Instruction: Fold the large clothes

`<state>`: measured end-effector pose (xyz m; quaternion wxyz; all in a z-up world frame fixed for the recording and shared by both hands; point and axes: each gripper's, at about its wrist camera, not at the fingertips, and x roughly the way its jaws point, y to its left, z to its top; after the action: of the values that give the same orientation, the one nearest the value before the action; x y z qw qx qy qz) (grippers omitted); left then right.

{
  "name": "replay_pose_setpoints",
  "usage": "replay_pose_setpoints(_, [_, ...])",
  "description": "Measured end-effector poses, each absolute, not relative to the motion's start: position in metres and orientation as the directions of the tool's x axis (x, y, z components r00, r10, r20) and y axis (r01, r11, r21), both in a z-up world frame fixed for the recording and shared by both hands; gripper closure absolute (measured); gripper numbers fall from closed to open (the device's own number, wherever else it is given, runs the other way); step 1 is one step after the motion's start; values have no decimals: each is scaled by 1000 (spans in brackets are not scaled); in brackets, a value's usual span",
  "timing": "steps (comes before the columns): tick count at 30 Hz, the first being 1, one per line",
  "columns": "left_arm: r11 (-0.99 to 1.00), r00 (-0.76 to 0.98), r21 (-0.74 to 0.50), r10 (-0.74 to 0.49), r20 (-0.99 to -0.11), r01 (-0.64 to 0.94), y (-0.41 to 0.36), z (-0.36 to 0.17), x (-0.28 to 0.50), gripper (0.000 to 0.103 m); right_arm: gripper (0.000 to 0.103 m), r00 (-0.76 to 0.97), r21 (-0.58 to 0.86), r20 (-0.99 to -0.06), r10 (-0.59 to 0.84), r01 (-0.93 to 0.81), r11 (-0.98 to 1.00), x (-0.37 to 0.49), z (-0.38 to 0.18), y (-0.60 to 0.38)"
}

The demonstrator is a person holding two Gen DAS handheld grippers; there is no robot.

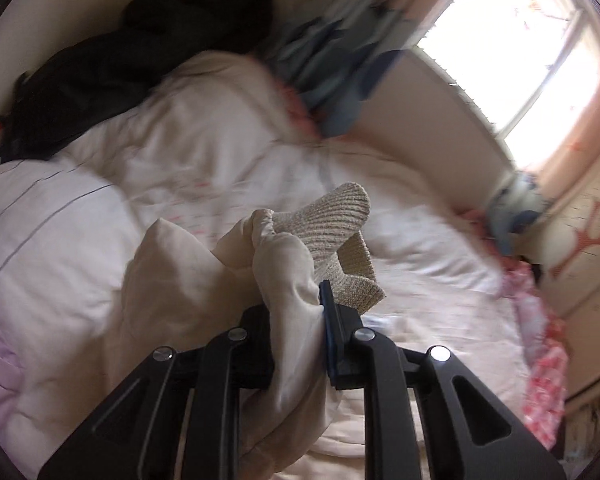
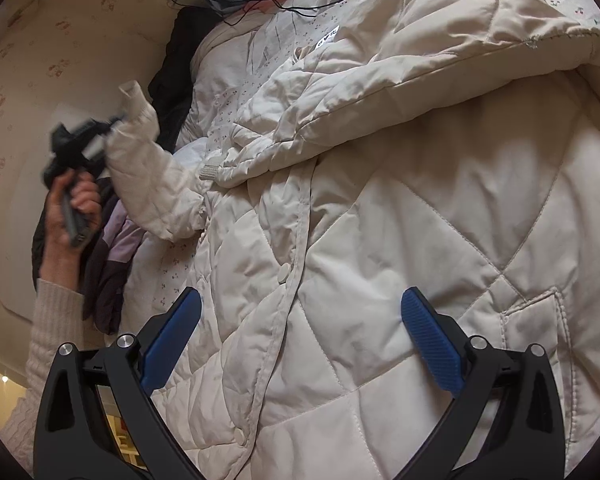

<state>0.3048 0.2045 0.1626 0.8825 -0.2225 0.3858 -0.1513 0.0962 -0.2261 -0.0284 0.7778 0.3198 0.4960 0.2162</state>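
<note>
Left claw (image 1: 300, 300) clenched on coat sleeve (image 1: 284, 272); right claw (image 2: 300, 336) released above coat (image 2: 380, 220).

So the bed (image 1: 440, 320) has a pale cover with tiny cherry print, and spread right on it is the cream quilted coat (image 2: 420, 240) (buttoned placket facing up). Dark clothes (image 1: 100, 68) piled by the wall, blue patterned fabric (image 1: 328, 60) near the window.

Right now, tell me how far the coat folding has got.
Done: one sleeve already lies folded across the coat on the bed. In hand: the left gripper is shut on the other sleeve near its cuff, lifted off the bed. The right gripper hangs open above the front. Left: lay that sleeve across, then fold the body.
</note>
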Motion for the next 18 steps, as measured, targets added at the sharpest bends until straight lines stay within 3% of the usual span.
replay_pose_setpoints(10, [721, 576, -595, -670, -467, 357, 87, 220, 275, 84, 6, 479, 712, -597, 643, -51, 700, 96, 1, -237])
replay_pose_setpoints(18, [603, 446, -642, -793, -415, 474, 4, 209, 264, 84, 6, 592, 741, -539, 600, -5, 671, 100, 23, -282])
